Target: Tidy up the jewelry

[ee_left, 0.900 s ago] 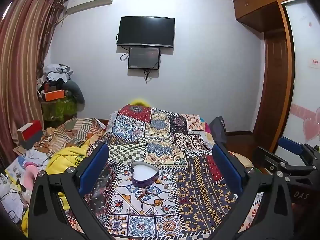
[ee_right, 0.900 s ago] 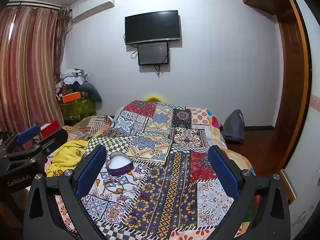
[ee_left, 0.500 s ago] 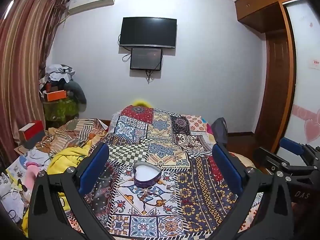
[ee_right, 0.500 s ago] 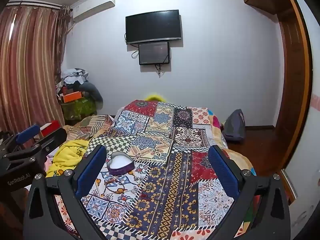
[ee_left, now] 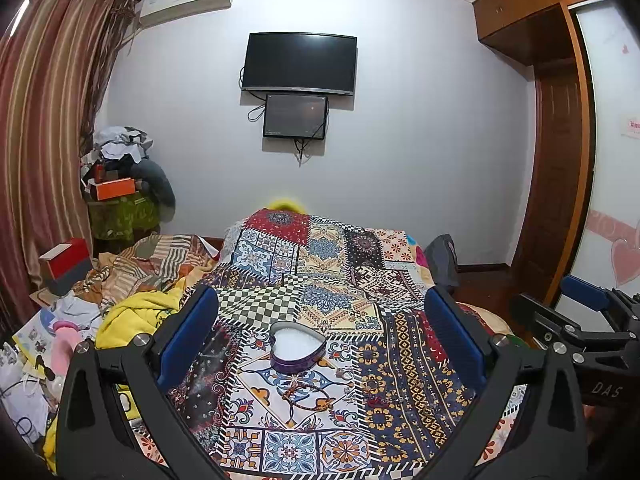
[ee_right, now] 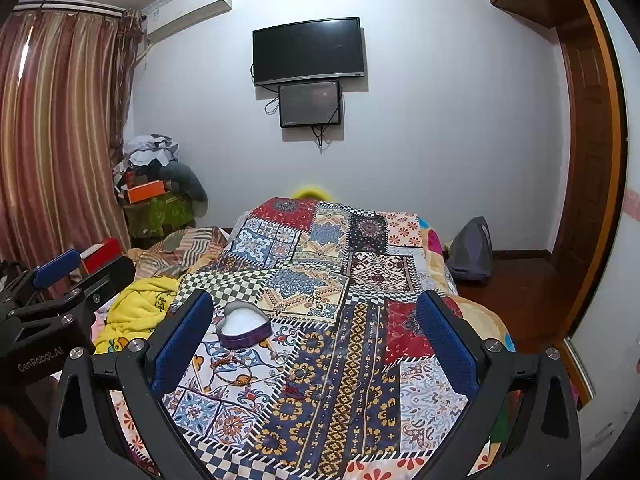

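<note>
left claw point(ee_left: 320, 344) wide open, body printed "genrobot.ai"; right claw point(ee_right: 314, 344) wide open, "das"; heart tin point(ee_left: 297, 347) on bed quilt point(ee_left: 400, 360).

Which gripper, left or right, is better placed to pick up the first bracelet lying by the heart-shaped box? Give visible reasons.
Probably the left gripper: open, with the heart-shaped box and bracelet centred between its fingers. For the right gripper, also open, they sit off to its left.

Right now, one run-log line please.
left gripper: open, empty | right gripper: open, empty | heart-shaped tin: open on quilt | bracelets: loose beside tin
</note>
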`<action>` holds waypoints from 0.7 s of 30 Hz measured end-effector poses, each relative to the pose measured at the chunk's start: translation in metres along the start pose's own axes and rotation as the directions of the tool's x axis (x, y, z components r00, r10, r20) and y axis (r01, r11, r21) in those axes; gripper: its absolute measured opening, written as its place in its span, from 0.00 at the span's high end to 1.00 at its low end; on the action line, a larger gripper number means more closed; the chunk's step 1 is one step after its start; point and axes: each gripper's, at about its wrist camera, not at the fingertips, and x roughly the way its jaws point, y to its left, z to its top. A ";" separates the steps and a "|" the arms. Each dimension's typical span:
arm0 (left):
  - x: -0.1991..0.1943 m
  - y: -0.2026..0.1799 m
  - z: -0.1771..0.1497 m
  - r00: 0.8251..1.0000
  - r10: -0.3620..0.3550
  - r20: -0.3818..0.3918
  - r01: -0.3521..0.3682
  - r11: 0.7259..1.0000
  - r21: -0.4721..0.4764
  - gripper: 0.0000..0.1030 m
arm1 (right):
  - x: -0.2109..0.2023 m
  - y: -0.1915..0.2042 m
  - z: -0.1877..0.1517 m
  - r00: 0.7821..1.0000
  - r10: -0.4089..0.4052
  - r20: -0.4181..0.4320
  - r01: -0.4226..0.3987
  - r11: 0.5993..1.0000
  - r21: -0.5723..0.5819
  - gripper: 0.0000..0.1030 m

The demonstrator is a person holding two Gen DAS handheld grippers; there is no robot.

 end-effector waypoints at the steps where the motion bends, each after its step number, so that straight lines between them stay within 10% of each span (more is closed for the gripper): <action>1: 0.000 0.000 0.000 1.000 0.000 0.000 0.000 1.000 0.001 0.00 | 0.000 0.000 0.000 1.000 0.000 0.000 0.000 1.000 0.000 0.02; 21: -0.001 0.002 0.003 1.000 -0.001 -0.001 0.001 1.000 -0.002 0.00 | 0.001 -0.001 0.001 1.000 0.001 -0.002 -0.001 1.000 0.002 0.02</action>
